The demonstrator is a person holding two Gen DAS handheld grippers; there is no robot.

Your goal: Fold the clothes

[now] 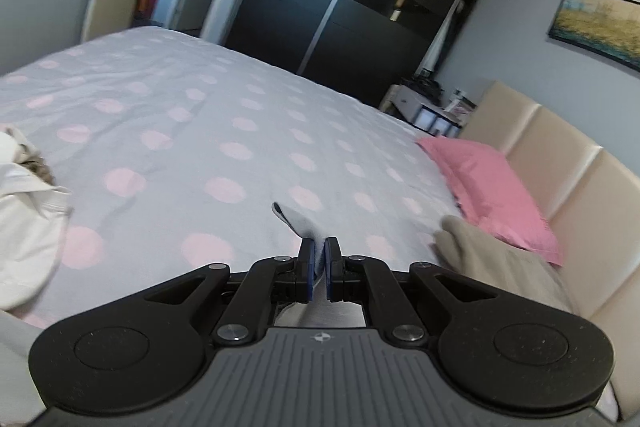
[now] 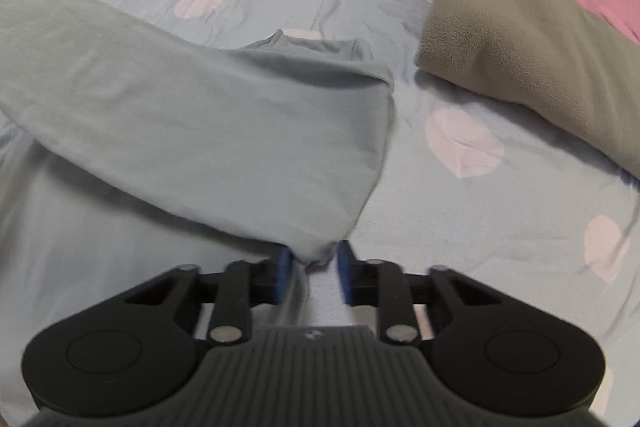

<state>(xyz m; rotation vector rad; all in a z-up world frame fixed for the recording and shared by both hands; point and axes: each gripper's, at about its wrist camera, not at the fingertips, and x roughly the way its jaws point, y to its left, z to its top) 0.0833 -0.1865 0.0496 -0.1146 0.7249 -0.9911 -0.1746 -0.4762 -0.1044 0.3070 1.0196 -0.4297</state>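
A pale grey-blue garment (image 2: 200, 131) lies across the dotted bed cover (image 2: 460, 187), one flap raised and pulled into a corner at the bottom centre. That bunched corner sits pinched between the blue pads of my right gripper (image 2: 314, 255), which is shut on it. In the left wrist view, my left gripper (image 1: 320, 245) is shut on a thin fold of the same garment (image 1: 296, 223), which pokes out beyond the fingertips above the bed. The rest of the garment is hidden under that gripper's body.
A folded olive fleece (image 2: 520, 39) lies to the right, beside a pink pillow (image 1: 488, 183) and a beige padded headboard (image 1: 580, 195). White clothes (image 1: 24, 227) are piled at the bed's left edge. A dark wardrobe (image 1: 340, 19) stands beyond the bed.
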